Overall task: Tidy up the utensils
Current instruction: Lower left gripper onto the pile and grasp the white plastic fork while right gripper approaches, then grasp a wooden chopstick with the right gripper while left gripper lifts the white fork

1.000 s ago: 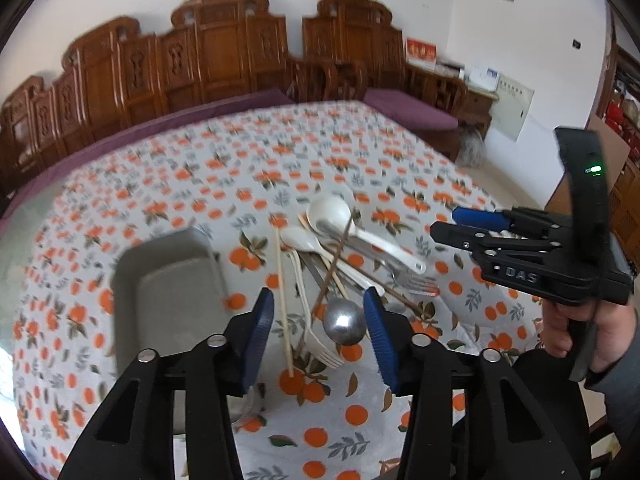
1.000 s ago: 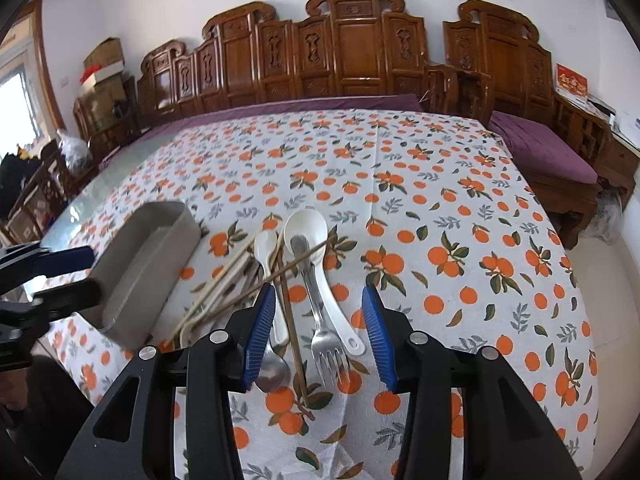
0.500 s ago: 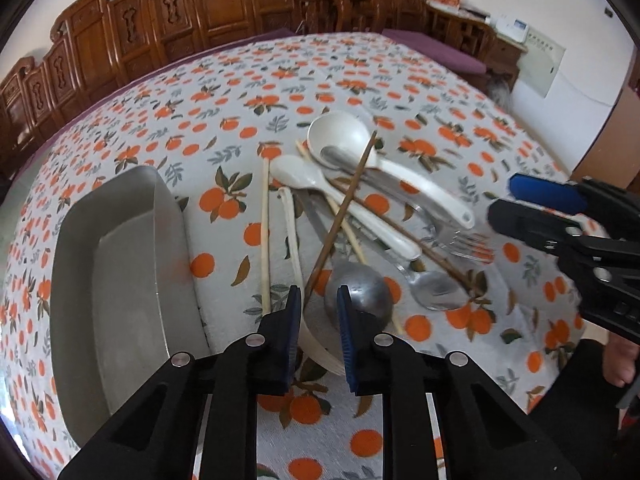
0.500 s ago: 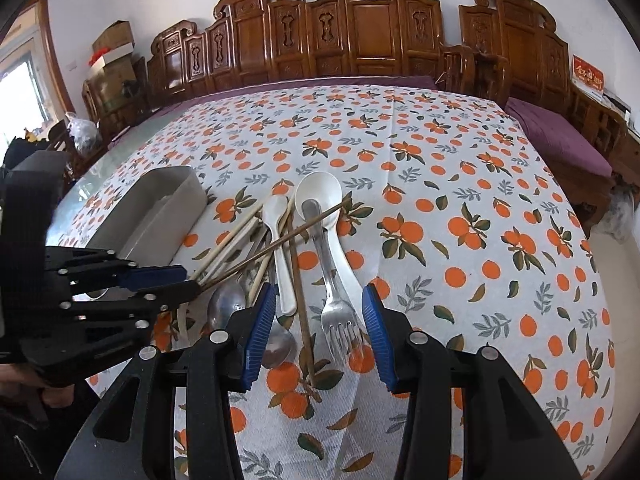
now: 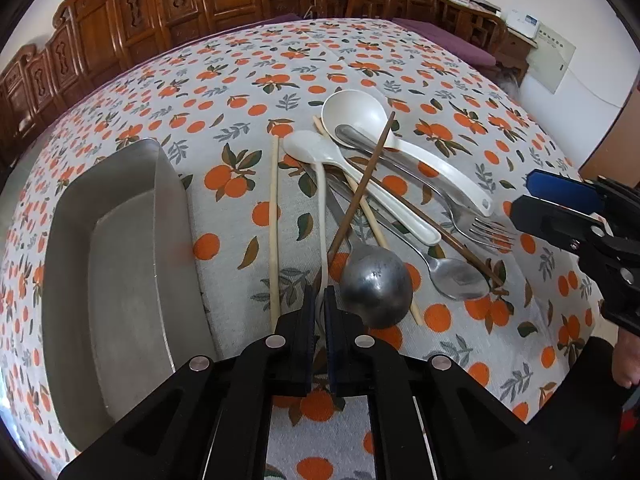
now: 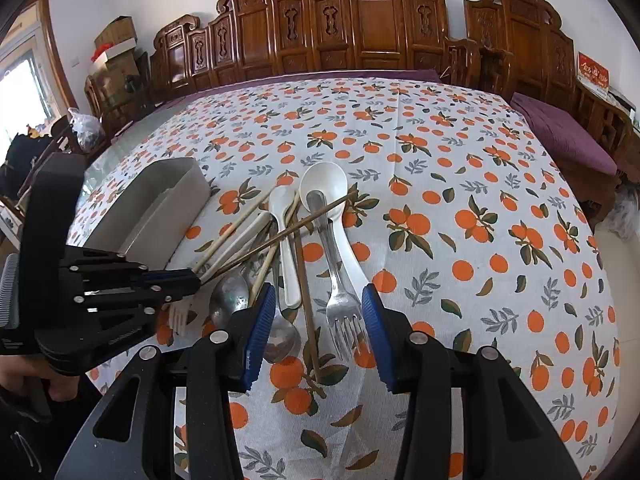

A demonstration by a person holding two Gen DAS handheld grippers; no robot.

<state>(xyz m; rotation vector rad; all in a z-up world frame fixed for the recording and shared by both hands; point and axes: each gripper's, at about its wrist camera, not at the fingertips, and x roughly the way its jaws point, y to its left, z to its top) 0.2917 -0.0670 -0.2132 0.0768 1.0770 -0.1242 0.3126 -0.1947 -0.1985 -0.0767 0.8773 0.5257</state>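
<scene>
A pile of utensils lies on the orange-print tablecloth: a big white ladle (image 5: 352, 114), a white spoon (image 5: 316, 150), a metal fork (image 5: 486, 232), a metal spoon (image 5: 460, 278), a round metal ladle (image 5: 376, 284), pale and brown chopsticks (image 5: 360, 192). My left gripper (image 5: 318, 300) is shut on the handle of a white plastic fork (image 5: 322, 216); its tines show in the right wrist view (image 6: 178, 316). My right gripper (image 6: 318, 320) is open, its fingers either side of the metal fork (image 6: 344, 320) and brown chopstick, above them.
A grey rectangular tray (image 5: 120, 264) stands left of the pile, also in the right wrist view (image 6: 160, 208). Carved wooden chairs (image 6: 360, 40) line the far side of the table. A purple cushioned bench (image 6: 560, 136) is at the right.
My left gripper moved down and forward to the pile and closed from wide open onto the white fork's handle. My right gripper stayed open and drew a little nearer the pile.
</scene>
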